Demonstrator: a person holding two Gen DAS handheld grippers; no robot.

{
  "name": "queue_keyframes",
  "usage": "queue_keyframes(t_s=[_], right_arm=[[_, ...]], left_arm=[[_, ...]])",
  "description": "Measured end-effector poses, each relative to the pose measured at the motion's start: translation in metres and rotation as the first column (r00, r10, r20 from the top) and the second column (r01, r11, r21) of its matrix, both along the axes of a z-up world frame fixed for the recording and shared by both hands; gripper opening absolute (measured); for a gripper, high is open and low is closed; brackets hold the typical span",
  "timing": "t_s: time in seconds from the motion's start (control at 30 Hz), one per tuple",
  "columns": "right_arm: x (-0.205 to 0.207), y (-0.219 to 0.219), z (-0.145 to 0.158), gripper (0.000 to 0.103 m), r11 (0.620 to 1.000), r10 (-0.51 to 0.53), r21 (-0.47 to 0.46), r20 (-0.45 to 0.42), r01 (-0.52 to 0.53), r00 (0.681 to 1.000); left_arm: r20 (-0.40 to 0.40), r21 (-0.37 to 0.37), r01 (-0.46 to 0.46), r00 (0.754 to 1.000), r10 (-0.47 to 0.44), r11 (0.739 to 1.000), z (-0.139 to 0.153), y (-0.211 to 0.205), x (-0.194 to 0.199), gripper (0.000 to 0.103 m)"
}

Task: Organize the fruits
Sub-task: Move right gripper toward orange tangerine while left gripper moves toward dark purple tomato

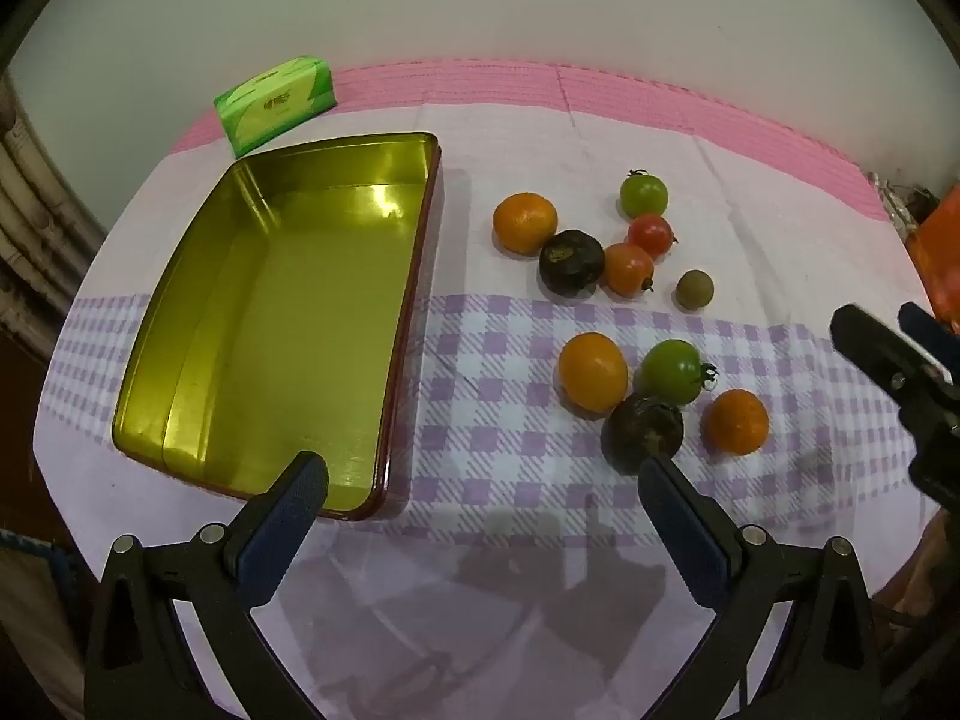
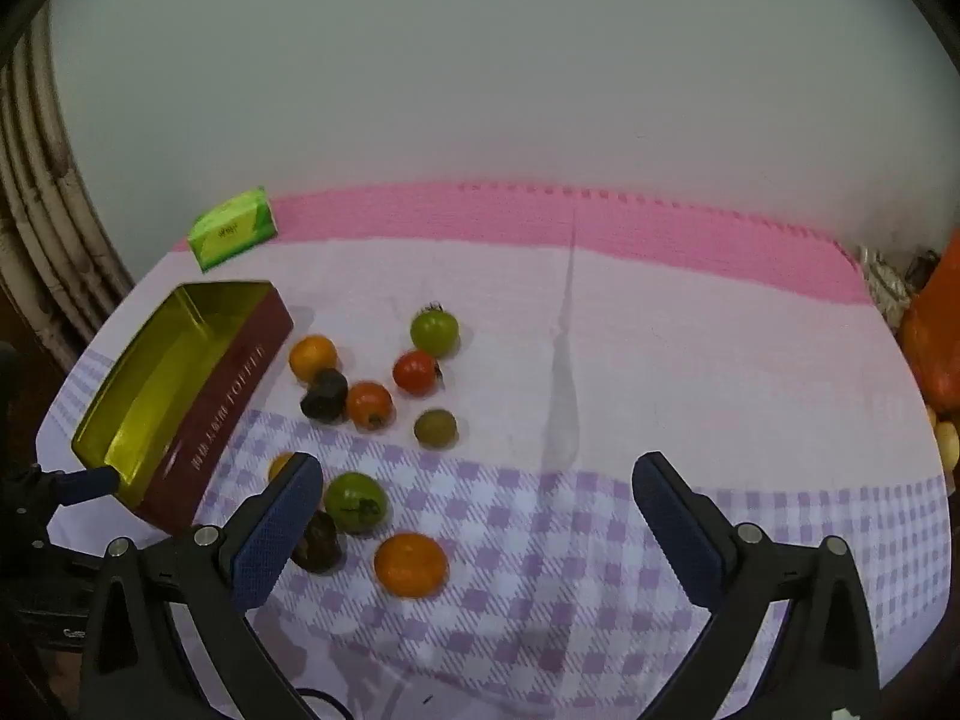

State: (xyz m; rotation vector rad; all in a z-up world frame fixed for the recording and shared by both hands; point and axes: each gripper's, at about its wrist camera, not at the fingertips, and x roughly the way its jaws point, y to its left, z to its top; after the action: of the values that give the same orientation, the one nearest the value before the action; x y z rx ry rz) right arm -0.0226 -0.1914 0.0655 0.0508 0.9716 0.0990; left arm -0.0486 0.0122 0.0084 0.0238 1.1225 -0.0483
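Both my left gripper and right gripper are spread wide, holding nothing. The nearest orange lies on the cloth just ahead-left of my right fingers, so I judge that hand better placed; the tin sits empty to the left.

In the right wrist view the gripper's left finger hides most of 1 orange fruit and part of a dark fruit, while the orange object is cut off at the right edge.

gold-lined maroon tin; lilac-checked cloth; green tissue pack
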Motion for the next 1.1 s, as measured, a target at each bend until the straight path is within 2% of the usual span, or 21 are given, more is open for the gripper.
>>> queue_keyframes(t_s=[0.13,0.73,0.97,1.0,1.1], right_arm=[[-0.004,0.009,-0.001,0.103,0.998,0.031,-0.047,-0.003,-0.031,1.000],[-0.004,0.009,-0.013,0.101,0.998,0.063,0.004,-0.055,-0.063,0.996],[-0.006,0.011,-0.017,0.101,0.997,0.064,-0.028,-0.041,-0.065,0.997],[-0.006,0.011,-0.017,0.099,0.996,0.065,-0.052,-0.076,-0.070,0.995],[-0.007,0.010,-0.017,0.098,0.997,0.066,-0.040,-0.087,-0.069,0.994]], left_arm=[[-0.004,0.002,-0.001,1.000,0.001,1.000,-0.002,0.000,0.001,0.103],[-0.005,0.005,0.001,1.000,-0.001,1.000,-0.005,-0.001,0.001,0.103],[-0.003,0.004,0.005,1.000,-0.005,1.000,-0.005,-0.002,0.000,0.103],[-0.004,0.004,0.003,1.000,-0.003,1.000,-0.005,-0.002,0.000,0.103],[-0.001,0.005,0.003,1.000,-0.003,1.000,-0.005,-0.003,0.000,0.103]])
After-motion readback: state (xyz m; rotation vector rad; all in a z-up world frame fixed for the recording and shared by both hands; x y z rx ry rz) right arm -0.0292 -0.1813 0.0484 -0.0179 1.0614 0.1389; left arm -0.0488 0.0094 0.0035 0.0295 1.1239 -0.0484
